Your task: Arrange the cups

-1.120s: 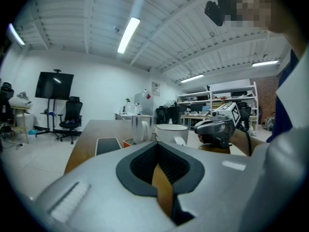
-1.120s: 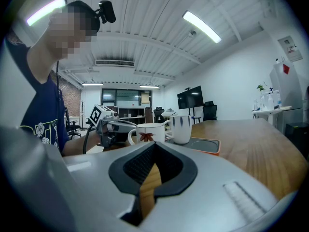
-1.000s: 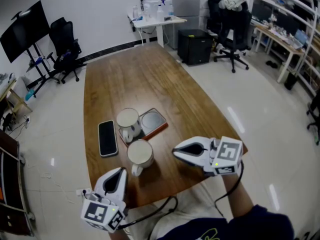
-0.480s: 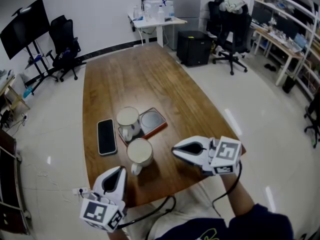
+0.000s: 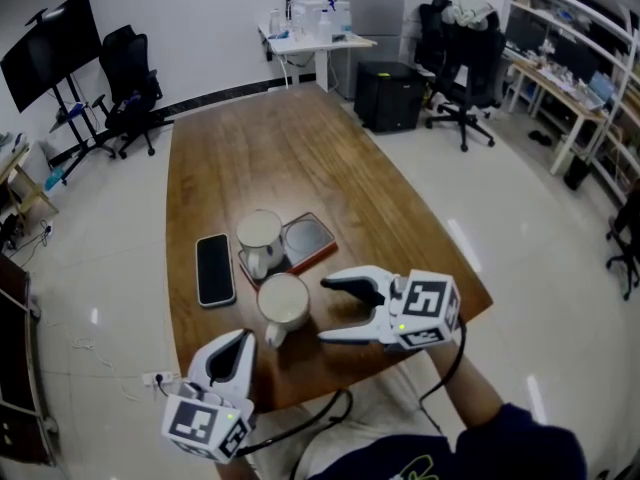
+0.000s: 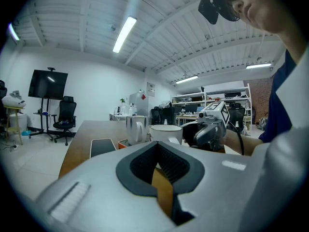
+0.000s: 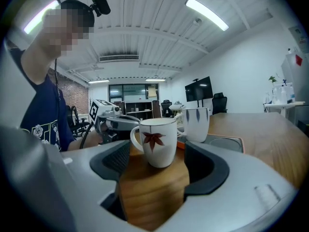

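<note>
Though bare toward its far end, carries everything at the near end: brown wooden table (image 5: 300, 158), on a pale glossy floor (image 5: 110, 258). Nearest, at left, the left gripper (image 5: 238, 346) over the near edge, jaws together on nothing. To its right, the right gripper (image 5: 325, 311) above the wood, jaws opening and wide apart, nothing between the pads. Just off its tips, untouched, the near cup (image 5: 283, 303): white, red leaf on the side, handle toward the near edge. Close beyond, the far cup (image 5: 260, 236), standing on the left part of an orange-rimmed tray (image 5: 312, 240). Left of both, a dark phone (image 5: 214, 270), flat on the wood. Farther off: black chairs (image 5: 128, 78), a screen (image 5: 50, 43) at far left, a white desk (image 5: 315, 43), a black cabinet (image 5: 388, 93), shelves (image 5: 570, 58) at right.
</note>
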The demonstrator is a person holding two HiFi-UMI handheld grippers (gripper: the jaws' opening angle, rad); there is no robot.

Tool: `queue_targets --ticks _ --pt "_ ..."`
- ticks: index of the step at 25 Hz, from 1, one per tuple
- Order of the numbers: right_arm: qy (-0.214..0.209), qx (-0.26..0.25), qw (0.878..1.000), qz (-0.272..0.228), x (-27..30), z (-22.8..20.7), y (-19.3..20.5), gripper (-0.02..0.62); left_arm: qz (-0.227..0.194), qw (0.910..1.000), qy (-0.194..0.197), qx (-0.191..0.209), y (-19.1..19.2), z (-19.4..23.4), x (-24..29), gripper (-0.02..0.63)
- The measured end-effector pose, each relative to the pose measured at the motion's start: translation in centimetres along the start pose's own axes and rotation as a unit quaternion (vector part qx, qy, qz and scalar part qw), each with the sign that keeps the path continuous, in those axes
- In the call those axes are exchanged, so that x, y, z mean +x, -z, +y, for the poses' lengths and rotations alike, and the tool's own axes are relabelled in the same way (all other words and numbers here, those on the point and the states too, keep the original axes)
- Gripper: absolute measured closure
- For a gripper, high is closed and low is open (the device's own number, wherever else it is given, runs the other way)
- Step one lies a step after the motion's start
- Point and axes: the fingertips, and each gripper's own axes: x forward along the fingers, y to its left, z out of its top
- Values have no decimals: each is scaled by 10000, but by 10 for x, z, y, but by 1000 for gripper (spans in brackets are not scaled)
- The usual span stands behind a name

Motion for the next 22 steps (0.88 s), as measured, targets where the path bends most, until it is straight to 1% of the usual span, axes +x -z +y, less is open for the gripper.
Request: queue_targets --ticks 1,3,6,10,16,17,18,20,22 --pt "-25 5 10000 44 7 0 0 257 0 10000 4 -2 0 0 0 603" --pt "-36 17 9999 151 19 -1 -1 214 4 10000 -3 1 0 0 0 603" --pt "66 60 9996 276 32 -3 -7 199 16 10000 1 7 -1 -1 1 603" --pt "92 58 9998 149 45 -7 -11 198 10 10000 17 16 -2 -1 1 603" --pt "-23 31 9997 227 59 -7 -10 199 3 10000 91 27 -1 -3 3 603" --pt "-33 23 9997 227 60 -6 -12 204 4 10000 94 27 -1 -3 2 603" --pt "-43 16 9997 222 60 -5 -13 222 7 10000 88 30 -1 -2 2 603" --pt "-48 -21 9997 233 60 -3 -15 224 11 10000 84 31 -1 -2 2 603" --pt "51 -52 9997 234 59 -3 -22 226 3 10000 90 31 0 -3 2 603"
